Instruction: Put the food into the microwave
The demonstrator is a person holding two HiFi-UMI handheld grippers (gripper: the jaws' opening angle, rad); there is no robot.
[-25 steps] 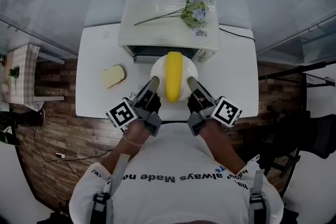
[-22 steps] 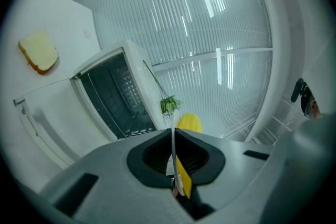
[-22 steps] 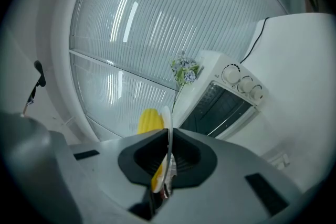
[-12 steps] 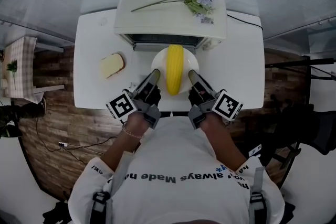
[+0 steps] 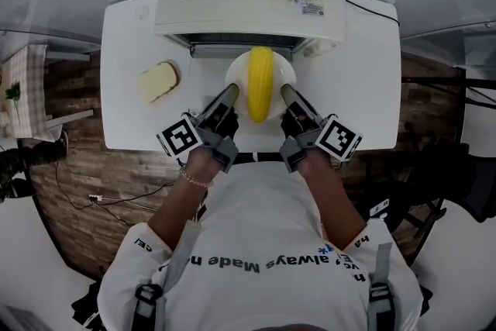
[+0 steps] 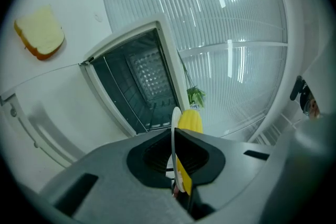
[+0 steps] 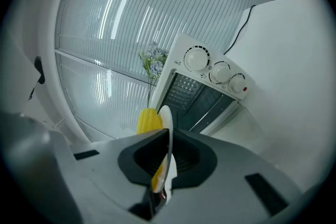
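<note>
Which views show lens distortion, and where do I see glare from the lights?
Left gripper view: strong fisheye, dark corners, the microwave frame looks bowed, bright streaks on the ribbed wall. Right gripper view: the same bending and streaks. Head view: milder, the table edges curve slightly.

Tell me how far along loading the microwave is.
Done: the microwave stands open and looks empty. In hand: the left gripper and right gripper each clamp the rim of the plate carrying the corn cob, held at the opening. Left: slide it inside and release; the bread slice lies on the table.
</note>
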